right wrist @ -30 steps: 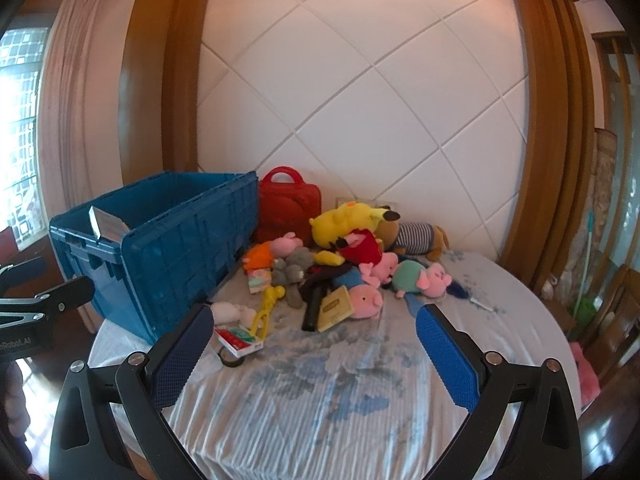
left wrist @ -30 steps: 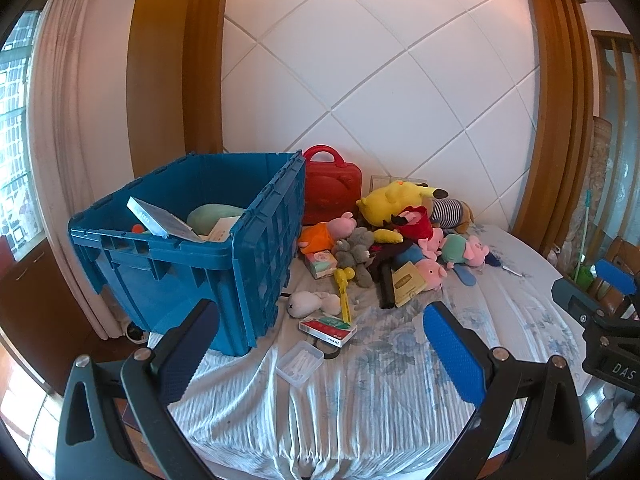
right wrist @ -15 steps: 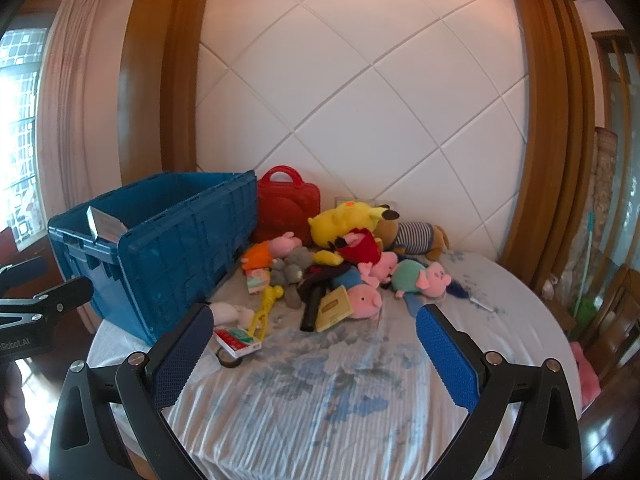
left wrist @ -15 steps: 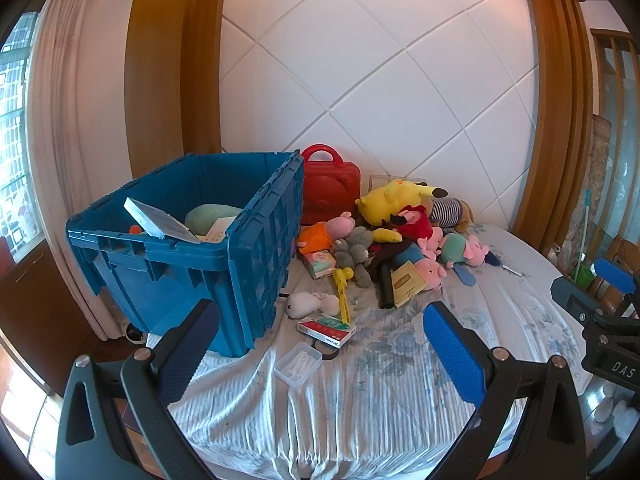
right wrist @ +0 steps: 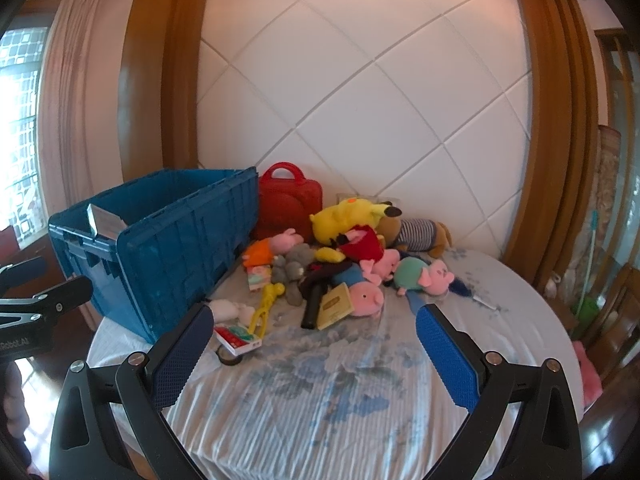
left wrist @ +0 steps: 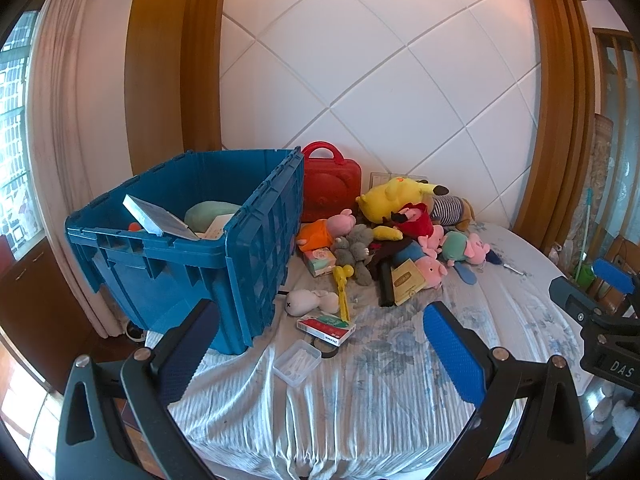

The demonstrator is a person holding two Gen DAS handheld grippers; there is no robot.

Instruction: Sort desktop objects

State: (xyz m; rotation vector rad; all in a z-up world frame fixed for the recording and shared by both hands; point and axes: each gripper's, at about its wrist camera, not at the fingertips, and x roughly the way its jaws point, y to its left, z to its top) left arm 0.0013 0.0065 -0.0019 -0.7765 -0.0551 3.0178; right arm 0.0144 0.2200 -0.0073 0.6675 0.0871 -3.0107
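A pile of plush toys (left wrist: 400, 224) lies at the back of a round table with a floral cloth (left wrist: 380, 400). A blue crate (left wrist: 192, 256) stands at the left and holds a white box and a green plush. Near the crate lie a red-green card box (left wrist: 326, 326), a clear plastic case (left wrist: 298, 362), a yellow toy (left wrist: 344, 288) and a white plush (left wrist: 312, 302). My left gripper (left wrist: 320, 352) is open and empty above the table's near edge. My right gripper (right wrist: 312, 356) is open and empty, with the pile (right wrist: 352, 256) and crate (right wrist: 160, 248) beyond it.
A red carry case (left wrist: 330, 188) leans on the white padded wall behind the crate. A tape roll (right wrist: 230, 356) lies by the card box (right wrist: 238, 336). Wooden chairs (right wrist: 616, 320) stand at the right. A curtained window is at the left.
Both grippers stay open and empty. Both views have shifted only slightly; nothing on the table has moved.
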